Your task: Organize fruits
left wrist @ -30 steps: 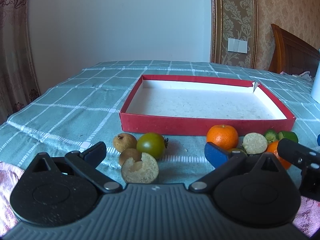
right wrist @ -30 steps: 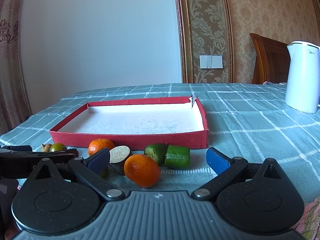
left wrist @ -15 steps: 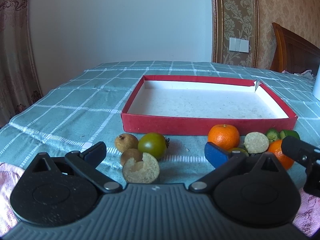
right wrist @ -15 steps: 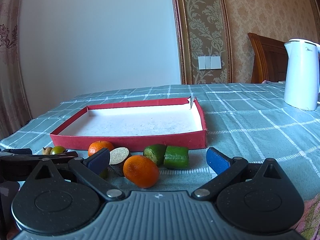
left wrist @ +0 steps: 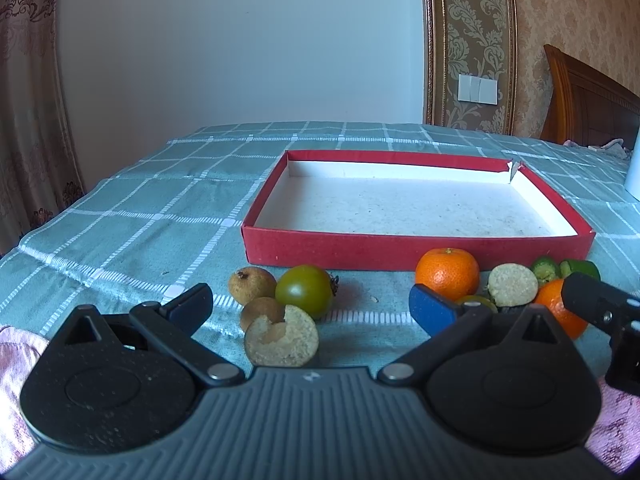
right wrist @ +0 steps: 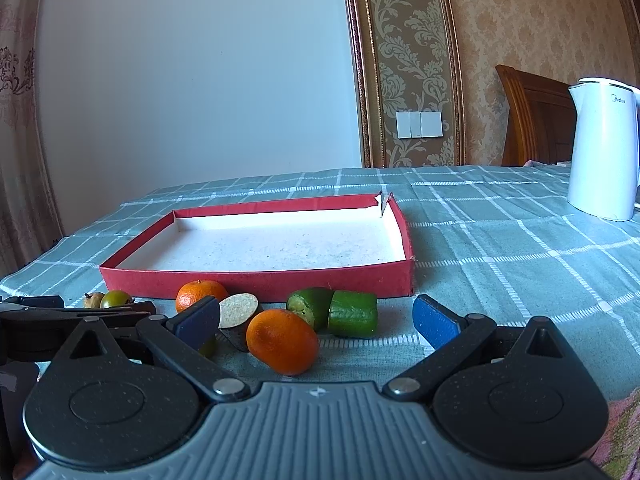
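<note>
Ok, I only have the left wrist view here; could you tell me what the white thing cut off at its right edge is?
Observer: It is a white kettle, standing upright on the tablecloth, to the right of the red tray and apart from it.
Operator: Thank you. And the green bits at the far right, half hidden for me?
Observer: Two green fruit pieces, side by side and touching, just in front of the tray's near wall.
Operator: Is the right gripper holding anything?
Observer: No, the right gripper is open; an orange lies on the cloth between its fingers, not gripped.
</note>
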Action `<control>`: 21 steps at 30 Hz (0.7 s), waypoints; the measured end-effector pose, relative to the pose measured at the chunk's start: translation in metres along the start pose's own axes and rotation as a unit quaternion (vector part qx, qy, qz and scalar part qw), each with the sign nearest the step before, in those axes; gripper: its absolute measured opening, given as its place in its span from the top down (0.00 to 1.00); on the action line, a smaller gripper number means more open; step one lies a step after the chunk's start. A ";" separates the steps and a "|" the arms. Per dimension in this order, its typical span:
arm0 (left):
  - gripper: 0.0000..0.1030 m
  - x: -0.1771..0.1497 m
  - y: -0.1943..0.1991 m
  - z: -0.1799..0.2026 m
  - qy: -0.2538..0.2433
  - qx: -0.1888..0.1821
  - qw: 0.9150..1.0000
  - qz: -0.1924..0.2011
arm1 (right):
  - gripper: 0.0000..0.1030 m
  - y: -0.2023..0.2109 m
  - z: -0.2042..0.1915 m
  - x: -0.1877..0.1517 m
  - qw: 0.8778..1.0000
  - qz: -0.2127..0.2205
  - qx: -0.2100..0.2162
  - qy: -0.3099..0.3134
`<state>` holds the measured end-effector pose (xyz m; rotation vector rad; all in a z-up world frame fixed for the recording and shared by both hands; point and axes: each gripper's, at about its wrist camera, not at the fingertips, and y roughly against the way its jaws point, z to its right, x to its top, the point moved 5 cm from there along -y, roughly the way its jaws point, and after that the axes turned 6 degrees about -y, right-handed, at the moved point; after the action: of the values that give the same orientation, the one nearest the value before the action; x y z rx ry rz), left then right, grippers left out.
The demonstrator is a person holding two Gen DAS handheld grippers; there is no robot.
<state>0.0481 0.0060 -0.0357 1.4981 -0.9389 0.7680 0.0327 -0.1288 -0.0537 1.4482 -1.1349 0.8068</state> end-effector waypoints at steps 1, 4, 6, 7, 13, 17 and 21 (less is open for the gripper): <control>0.00 0.000 0.000 0.000 0.000 0.000 1.000 0.000 | 0.00 0.000 0.000 0.000 1.000 0.001 0.000 0.000; 0.00 0.000 0.000 0.000 -0.002 0.002 1.000 0.000 | 0.00 0.001 0.000 -0.001 1.000 0.002 0.000 0.002; 0.00 0.000 0.000 0.001 -0.003 0.004 1.000 0.001 | 0.00 0.001 0.000 -0.001 1.000 0.002 0.000 0.002; 0.00 0.000 0.000 0.001 -0.003 0.005 1.000 0.001 | 0.00 0.001 0.000 -0.001 1.000 0.002 0.000 0.002; 0.00 0.000 0.001 0.002 -0.004 0.007 1.000 0.002 | 0.00 0.001 -0.001 -0.001 1.000 0.002 0.000 0.003; 0.00 -0.001 0.000 0.003 -0.002 0.007 1.000 0.000 | 0.00 0.001 -0.001 -0.001 1.000 0.003 0.001 0.004; 0.00 0.000 0.000 0.002 -0.002 0.007 1.000 0.000 | 0.00 0.002 -0.001 -0.001 1.000 0.004 0.001 0.006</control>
<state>0.0481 0.0037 -0.0365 1.5125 -0.9386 0.7736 0.0307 -0.1271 -0.0538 1.4399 -1.1317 0.8210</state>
